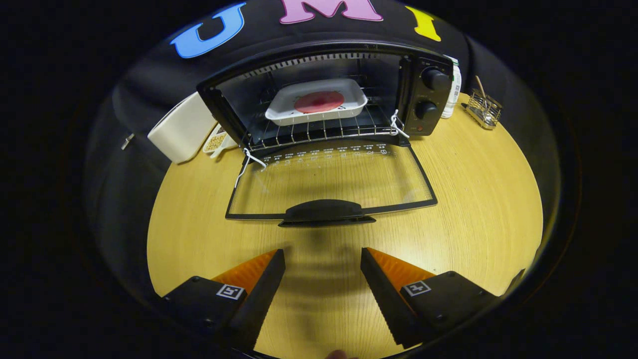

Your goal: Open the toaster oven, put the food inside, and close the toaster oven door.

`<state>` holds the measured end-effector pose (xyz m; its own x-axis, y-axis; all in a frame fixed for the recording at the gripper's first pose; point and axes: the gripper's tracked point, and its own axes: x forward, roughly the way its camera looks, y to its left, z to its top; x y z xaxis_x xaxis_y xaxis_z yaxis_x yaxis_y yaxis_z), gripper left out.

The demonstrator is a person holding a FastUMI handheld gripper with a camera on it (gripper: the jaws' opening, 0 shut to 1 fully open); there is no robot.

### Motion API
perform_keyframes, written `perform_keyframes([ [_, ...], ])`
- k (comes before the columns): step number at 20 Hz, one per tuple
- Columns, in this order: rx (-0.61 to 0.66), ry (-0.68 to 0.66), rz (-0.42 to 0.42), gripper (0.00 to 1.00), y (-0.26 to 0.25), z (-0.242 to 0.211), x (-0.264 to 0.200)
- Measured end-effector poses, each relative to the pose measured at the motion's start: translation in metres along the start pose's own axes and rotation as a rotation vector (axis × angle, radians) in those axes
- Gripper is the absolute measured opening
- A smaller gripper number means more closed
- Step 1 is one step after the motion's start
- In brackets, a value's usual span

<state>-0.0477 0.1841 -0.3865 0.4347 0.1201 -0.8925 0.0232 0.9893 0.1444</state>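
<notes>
Food tray (pixel 317 101) already sat on rack w/ gripper (pixel 323 259) spread wide & empty at bottom center, so door handle (pixel 326 212) prob best lifted from underneath.

Nothing legible is showing anywhere. A row of small printed marks is running along the hinge edge of the glass door (pixel 329 179) of the toaster oven (pixel 324 94), too fine to read. Print on the white bottle (pixel 453 92) beside the oven is blurring out. Square coded markers are sitting on the fingers (pixel 416 287) of the gripper (pixel 323 271), which are standing apart over bare table.
</notes>
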Motion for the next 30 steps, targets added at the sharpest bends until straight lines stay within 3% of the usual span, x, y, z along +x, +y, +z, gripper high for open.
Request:
perform_keyframes([
  [14, -0.045, 0.043, -0.113, 0.99, -0.008, 0.011, 0.042],
  [30, -0.019, -0.104, -0.031, 1.0, 0.0, 0.04, -0.007],
])
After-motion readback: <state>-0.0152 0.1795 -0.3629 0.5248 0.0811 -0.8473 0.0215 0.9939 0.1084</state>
